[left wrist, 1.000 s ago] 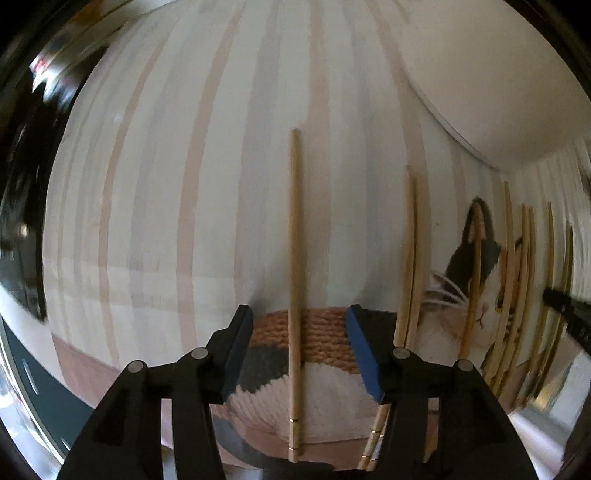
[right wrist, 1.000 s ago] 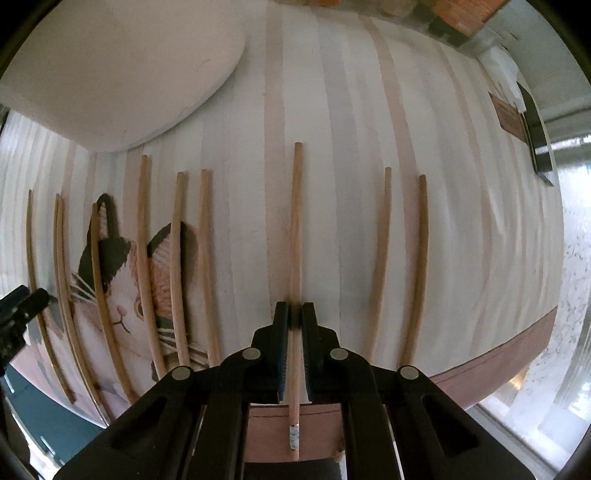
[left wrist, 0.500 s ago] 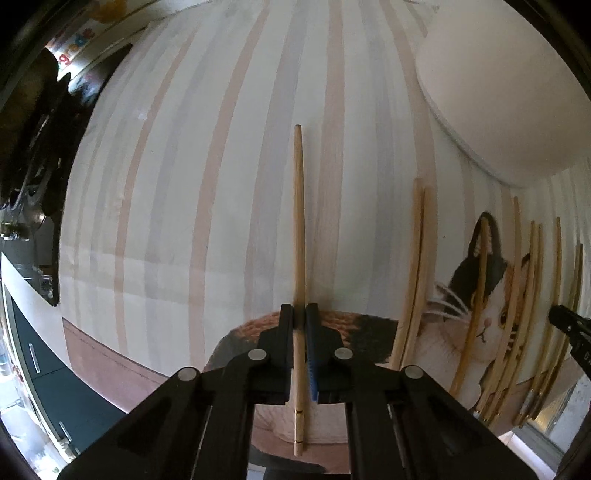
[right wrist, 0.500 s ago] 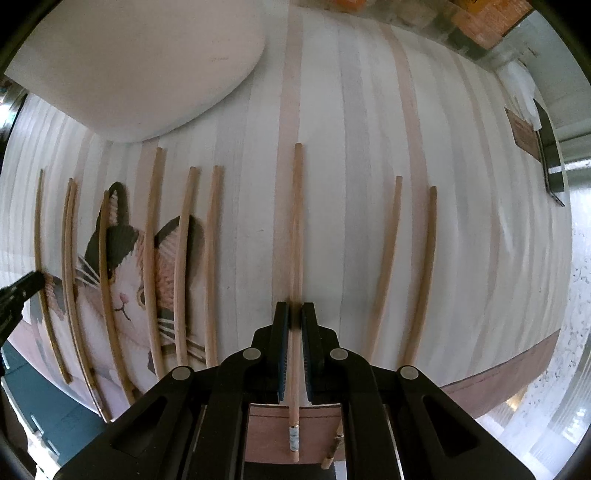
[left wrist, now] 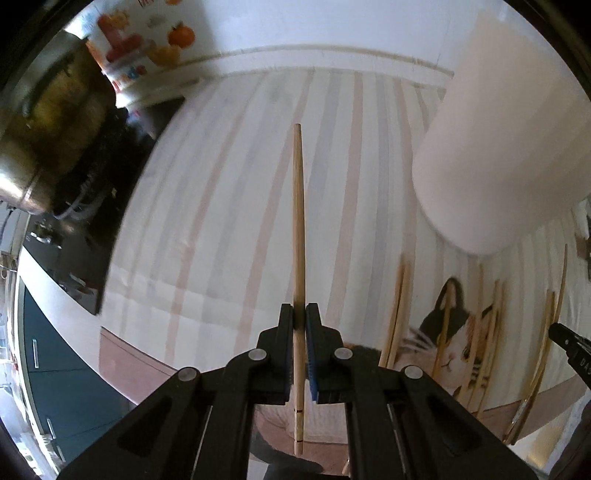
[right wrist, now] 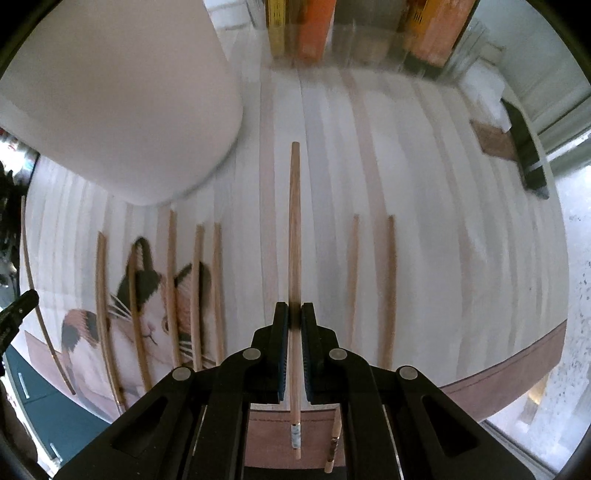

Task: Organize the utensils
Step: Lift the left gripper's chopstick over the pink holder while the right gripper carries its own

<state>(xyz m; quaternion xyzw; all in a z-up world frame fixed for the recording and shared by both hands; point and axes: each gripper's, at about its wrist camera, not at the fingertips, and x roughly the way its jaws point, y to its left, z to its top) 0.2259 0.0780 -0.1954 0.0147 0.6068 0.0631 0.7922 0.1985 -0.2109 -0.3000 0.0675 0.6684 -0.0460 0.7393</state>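
Note:
My left gripper (left wrist: 299, 312) is shut on a light bamboo chopstick (left wrist: 298, 221) and holds it above the striped cloth (left wrist: 229, 206), pointing away. My right gripper (right wrist: 291, 310) is shut on a darker wooden chopstick (right wrist: 293, 229), also lifted. A tall white holder stands ahead, at the upper right in the left wrist view (left wrist: 498, 140) and the upper left in the right wrist view (right wrist: 110, 103). Several more chopsticks lie side by side on the cloth over a cat print (right wrist: 147, 314); two lie to the right (right wrist: 386, 288).
A stove top and a metal pot (left wrist: 48, 147) are at the far left. Orange and yellow boxes (right wrist: 314, 29) stand behind the cloth. A dark object (right wrist: 524, 147) lies at the cloth's right edge. The counter edge is close below both grippers.
The left gripper closed on its chopstick and lifted it. Both grippers rose and tilted up, so the white holder and the back of the counter came into view.

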